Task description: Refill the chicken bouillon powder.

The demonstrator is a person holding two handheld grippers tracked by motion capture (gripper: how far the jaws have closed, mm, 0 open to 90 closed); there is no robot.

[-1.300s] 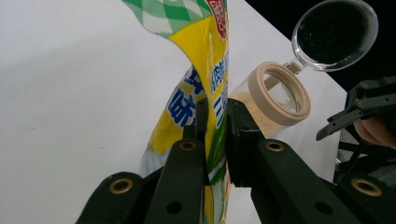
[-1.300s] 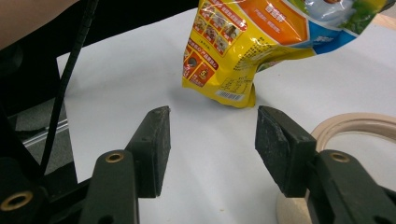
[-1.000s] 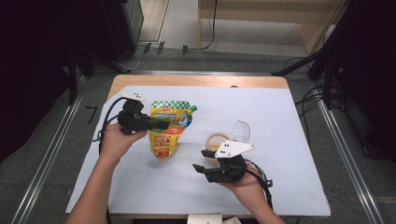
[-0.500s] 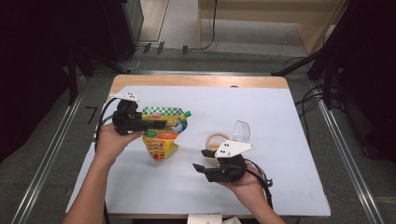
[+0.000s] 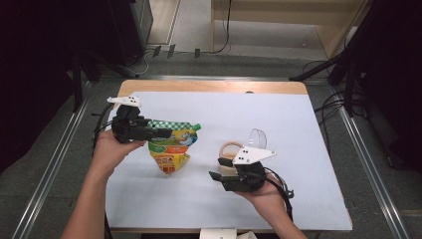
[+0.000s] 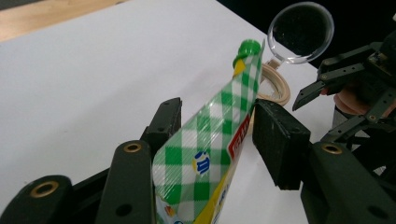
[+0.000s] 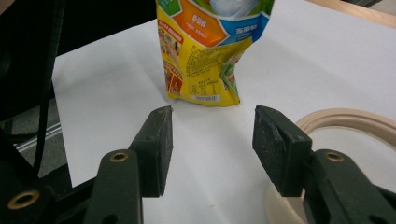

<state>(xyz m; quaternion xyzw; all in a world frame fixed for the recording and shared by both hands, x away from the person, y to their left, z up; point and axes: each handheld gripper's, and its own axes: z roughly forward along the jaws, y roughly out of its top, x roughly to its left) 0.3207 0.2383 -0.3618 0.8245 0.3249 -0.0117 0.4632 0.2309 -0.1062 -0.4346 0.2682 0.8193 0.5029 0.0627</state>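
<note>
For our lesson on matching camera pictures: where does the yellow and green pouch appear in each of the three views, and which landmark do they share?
High view: the pouch lies left of centre on the white table cover, its checked top between the left gripper's jaws.
Left gripper view: the pouch rises through the middle, green cap at top.
Right gripper view: the pouch sits at top centre, beyond the jaws.
Shared landmark: the wooden ring.

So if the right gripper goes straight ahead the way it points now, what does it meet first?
Probably the yellow pouch. It stands ahead of the right gripper with bare white table between, though depth is hard to judge.
</note>
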